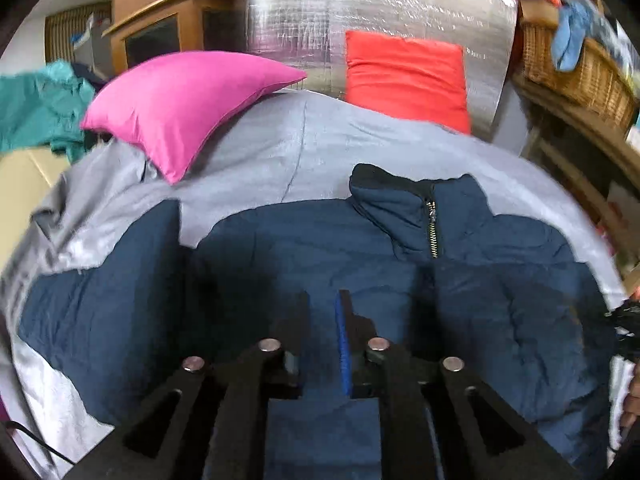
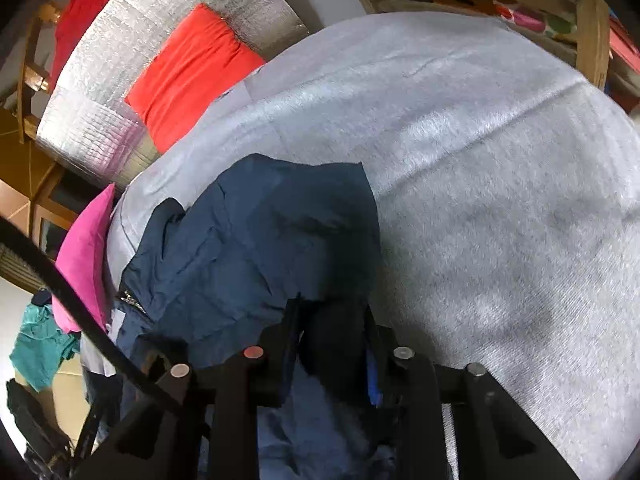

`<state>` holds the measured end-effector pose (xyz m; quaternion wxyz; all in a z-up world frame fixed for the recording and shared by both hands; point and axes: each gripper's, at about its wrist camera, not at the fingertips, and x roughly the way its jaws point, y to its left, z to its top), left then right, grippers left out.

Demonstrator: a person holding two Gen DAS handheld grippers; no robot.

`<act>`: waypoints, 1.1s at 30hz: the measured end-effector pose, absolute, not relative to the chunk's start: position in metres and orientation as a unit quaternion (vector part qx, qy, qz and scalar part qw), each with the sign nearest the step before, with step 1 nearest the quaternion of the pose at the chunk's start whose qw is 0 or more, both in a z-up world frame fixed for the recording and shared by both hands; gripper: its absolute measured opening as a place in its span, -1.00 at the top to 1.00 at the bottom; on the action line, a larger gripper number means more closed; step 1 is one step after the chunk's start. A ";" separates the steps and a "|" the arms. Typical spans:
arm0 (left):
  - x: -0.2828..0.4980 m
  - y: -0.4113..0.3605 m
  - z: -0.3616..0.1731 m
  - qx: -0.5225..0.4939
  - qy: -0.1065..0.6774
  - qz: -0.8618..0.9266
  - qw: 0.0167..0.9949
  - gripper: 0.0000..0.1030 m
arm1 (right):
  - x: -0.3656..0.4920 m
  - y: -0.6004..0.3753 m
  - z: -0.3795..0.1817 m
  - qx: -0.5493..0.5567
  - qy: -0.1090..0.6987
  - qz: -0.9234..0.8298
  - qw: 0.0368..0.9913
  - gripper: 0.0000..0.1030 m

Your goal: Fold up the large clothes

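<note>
A grey bedspread (image 1: 248, 152) is seen stretched across the bed. At its far edge a pink cushion (image 1: 180, 108) is propped, tilted, and to the right of that cushion an orange-red cushion (image 1: 406, 78) is leaned upright against a silver quilted foil panel (image 1: 360, 4). Left of the pink cushion, teal cloth (image 1: 40, 108) is heaped. Right of the foil panel, a wicker basket (image 1: 580, 72) is set, blue fabric (image 1: 572, 36) draped over its rim.

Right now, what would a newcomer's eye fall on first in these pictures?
First, the navy jacket spread on the grey bedcover, its zipper at the collar. Next, the pink pillow on the far left of the bed and the red cushion against the silver panel behind.
</note>
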<state>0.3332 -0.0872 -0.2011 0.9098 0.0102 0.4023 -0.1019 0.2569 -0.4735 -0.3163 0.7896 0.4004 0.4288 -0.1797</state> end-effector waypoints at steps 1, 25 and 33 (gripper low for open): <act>0.329 -0.083 -0.202 0.002 0.410 -0.108 0.906 0.03 | 0.256 -0.474 -0.315 0.407 0.424 -0.180 0.789 0.39; 0.289 -0.217 -0.220 0.134 0.381 -0.175 0.898 -0.15 | 0.251 -0.485 -0.324 0.452 0.425 -0.169 0.766 0.14; 0.310 -0.162 -0.199 0.055 0.384 -0.174 0.905 0.71 | 0.255 -0.474 -0.318 0.415 0.427 -0.172 0.785 0.16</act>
